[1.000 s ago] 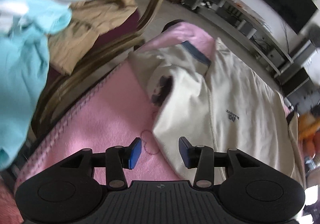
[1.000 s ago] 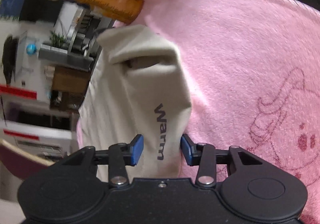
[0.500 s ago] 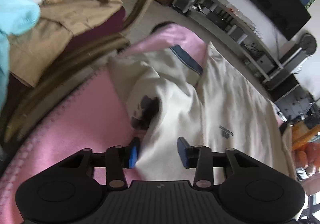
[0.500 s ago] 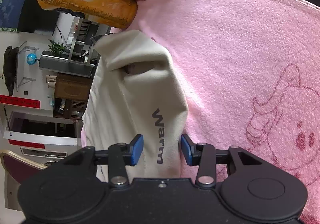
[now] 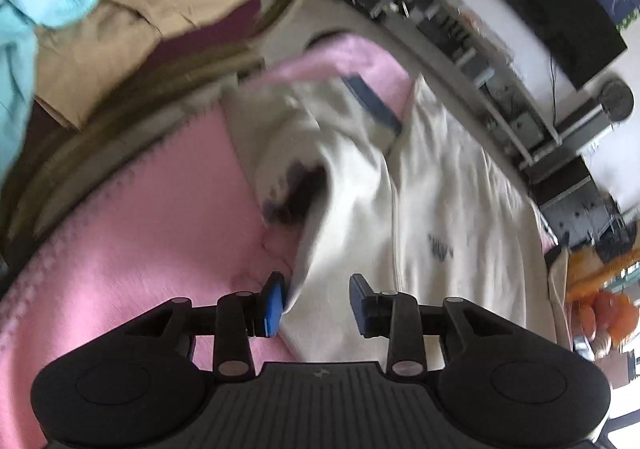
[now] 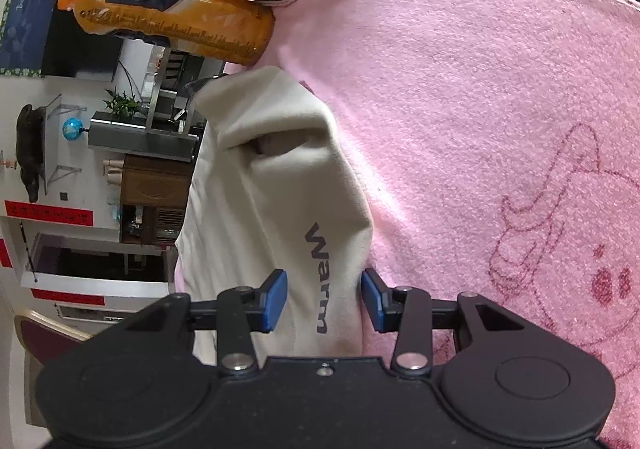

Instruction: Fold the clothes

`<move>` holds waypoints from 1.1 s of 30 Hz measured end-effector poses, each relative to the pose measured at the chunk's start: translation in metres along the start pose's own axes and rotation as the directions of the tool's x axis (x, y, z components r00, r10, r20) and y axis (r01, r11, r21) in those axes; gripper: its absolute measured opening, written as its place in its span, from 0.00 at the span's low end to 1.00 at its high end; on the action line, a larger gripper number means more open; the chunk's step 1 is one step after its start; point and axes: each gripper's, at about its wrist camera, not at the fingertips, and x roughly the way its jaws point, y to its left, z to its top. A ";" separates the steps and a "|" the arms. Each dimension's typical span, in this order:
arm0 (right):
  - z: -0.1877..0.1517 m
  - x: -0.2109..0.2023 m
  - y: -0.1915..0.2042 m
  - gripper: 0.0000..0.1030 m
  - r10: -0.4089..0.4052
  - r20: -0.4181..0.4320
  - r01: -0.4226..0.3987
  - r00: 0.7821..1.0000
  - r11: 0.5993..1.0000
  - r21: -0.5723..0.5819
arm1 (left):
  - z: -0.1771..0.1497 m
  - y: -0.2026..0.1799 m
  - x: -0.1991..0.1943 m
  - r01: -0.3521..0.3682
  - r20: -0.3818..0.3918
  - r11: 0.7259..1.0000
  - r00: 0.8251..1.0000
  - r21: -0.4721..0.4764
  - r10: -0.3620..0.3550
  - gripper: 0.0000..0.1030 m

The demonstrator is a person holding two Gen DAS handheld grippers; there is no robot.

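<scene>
Cream garment (image 5: 460,217) on pink blanket (image 5: 132,249), its folds between both grippers' part-open jaws, grip unclear.

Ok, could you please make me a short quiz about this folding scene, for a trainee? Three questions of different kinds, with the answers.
1. True or false: the cream garment lies on a green blanket.
2. Which word is printed on the cloth between the fingers of the right gripper? A) Cold B) Warm C) Soft
3. In the right wrist view, what shows past the far corner of the blanket, beyond the garment?

Key
1. False: the blanket is pink.
2. B.
3. An orange bottle with a dark label.
</scene>
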 end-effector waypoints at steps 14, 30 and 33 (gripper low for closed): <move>0.001 0.009 -0.002 0.03 -0.029 0.088 0.026 0.996 0.999 0.044 | 0.007 -0.017 0.021 -0.062 0.005 0.994 0.998 0.092 0.061 0.02; -0.010 -0.081 0.133 0.02 -0.147 0.110 0.172 0.983 0.949 -0.264 | 0.048 -0.025 -0.095 0.085 -0.025 0.996 0.996 0.015 -0.085 0.02; -0.017 -0.082 0.119 0.02 -0.191 0.109 0.214 0.976 0.939 -0.268 | 0.034 -0.015 -0.092 0.032 -0.034 0.999 0.999 0.043 -0.031 0.02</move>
